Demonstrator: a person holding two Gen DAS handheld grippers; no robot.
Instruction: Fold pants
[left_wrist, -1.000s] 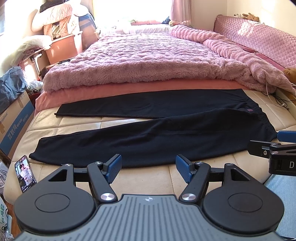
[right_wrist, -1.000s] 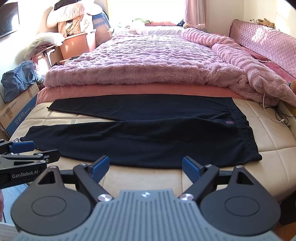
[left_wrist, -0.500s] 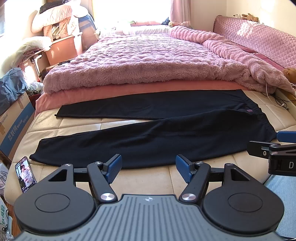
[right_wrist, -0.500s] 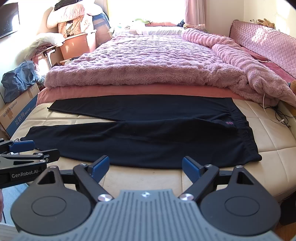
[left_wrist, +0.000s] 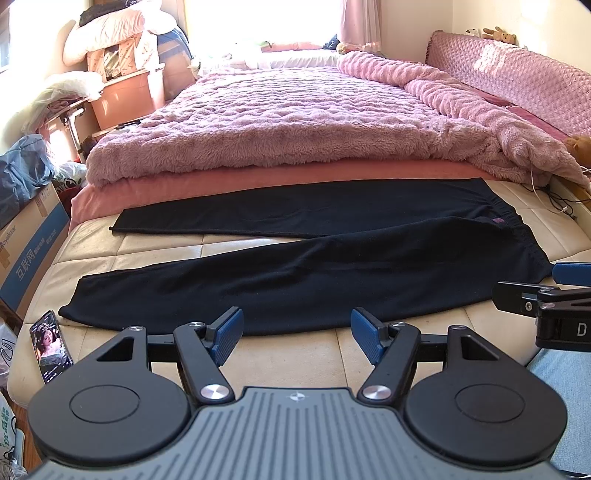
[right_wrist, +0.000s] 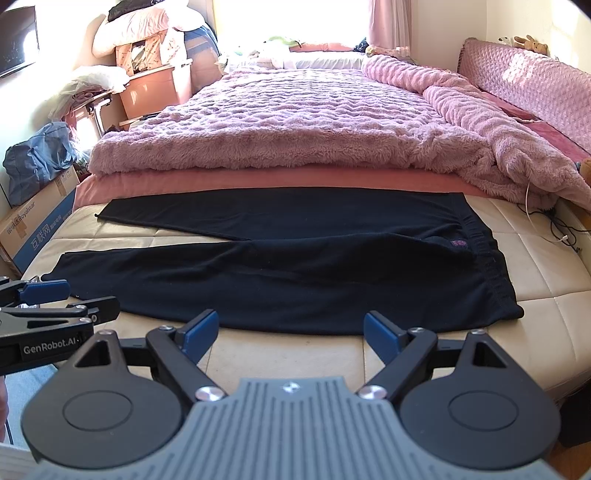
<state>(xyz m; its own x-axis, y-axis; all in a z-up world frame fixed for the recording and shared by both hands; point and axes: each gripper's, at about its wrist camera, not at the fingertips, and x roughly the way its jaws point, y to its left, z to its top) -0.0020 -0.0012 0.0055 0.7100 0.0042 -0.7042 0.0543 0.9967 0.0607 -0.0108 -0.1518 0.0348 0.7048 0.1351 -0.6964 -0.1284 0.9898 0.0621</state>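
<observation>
Your left gripper (left_wrist: 295, 334) has its jaws spread wide and holds nothing; the same goes for your right gripper (right_wrist: 290, 336). Both hover short of the pants (left_wrist: 295, 280), which lie flat just beyond the jaws on the cream mattress (left_wrist: 155, 251), legs splayed apart toward your left and the waistband (right_wrist: 491, 269) off to the right of the right jaws.

The near leg's hem sits well left of the left jaws, so a straight push forward would land you mid-leg rather than at an end. Pinch there and the fabric will likely sag and bunch on both sides, giving a crooked fold. The cloth is dark and lies thin on the mattress; a shallow bite could catch one layer only and let the under layer drag. A phone (left_wrist: 50, 347) lies left of the left jaws at the mattress edge; sweeping the hem could knock it off
</observation>
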